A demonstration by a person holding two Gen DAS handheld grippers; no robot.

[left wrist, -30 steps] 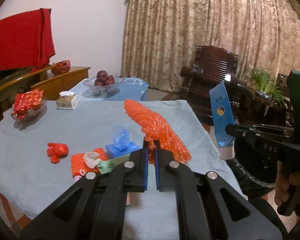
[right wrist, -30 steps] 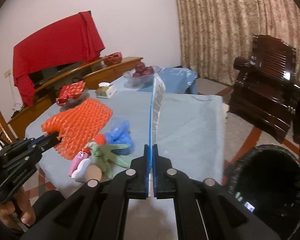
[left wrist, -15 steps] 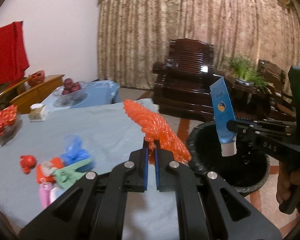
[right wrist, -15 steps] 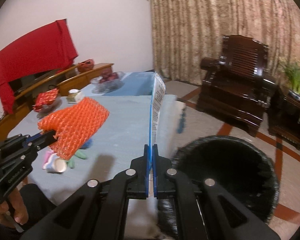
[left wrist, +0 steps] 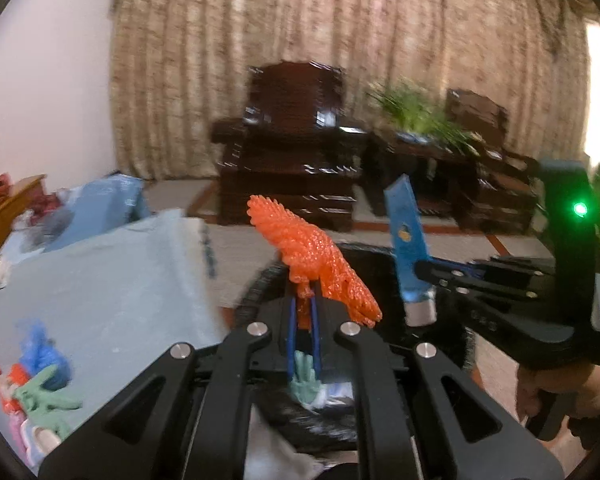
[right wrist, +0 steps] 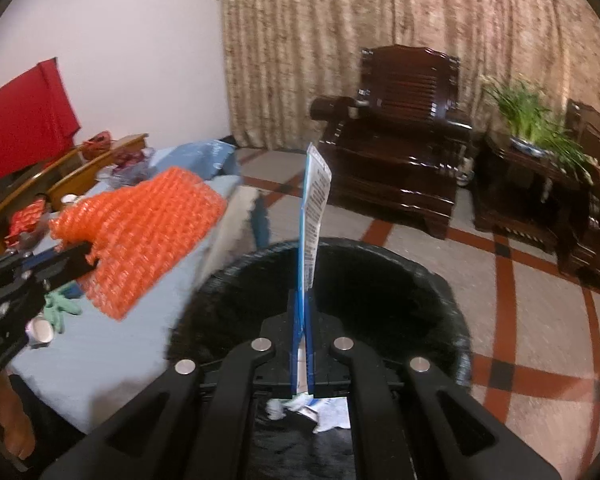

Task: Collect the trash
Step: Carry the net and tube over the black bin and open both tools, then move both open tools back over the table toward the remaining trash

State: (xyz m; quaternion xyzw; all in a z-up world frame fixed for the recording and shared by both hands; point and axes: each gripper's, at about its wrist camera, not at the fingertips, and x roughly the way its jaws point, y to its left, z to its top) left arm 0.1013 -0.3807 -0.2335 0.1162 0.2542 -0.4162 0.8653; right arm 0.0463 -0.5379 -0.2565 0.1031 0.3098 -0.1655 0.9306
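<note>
Tube (right wrist: 314, 216): blue and white, flattened, dense small print on the white face, too small to read; a round yellow emblem on the blue side (left wrist: 406, 236), silver-grey cap at the low end. Clamped in the right gripper (right wrist: 302, 320) jaws, standing upright above the bin (right wrist: 432, 280).
Net (right wrist: 148, 236): orange foam mesh, knobbly, no label. Pinched by one end in the left gripper (left wrist: 303, 320) jaws, held just beside the tube, over the bin's near rim.
Bin: black, round, bag-lined; white and pale green scraps lie inside (right wrist: 320, 410).
Counter (left wrist: 112, 280): pale blue cloth, just left of the bin. On it, well left of the bin, a heap (left wrist: 32, 384) of red, blue, green and pink scraps.
Chair (right wrist: 400, 152): dark carved wood, beyond the bin.
</note>
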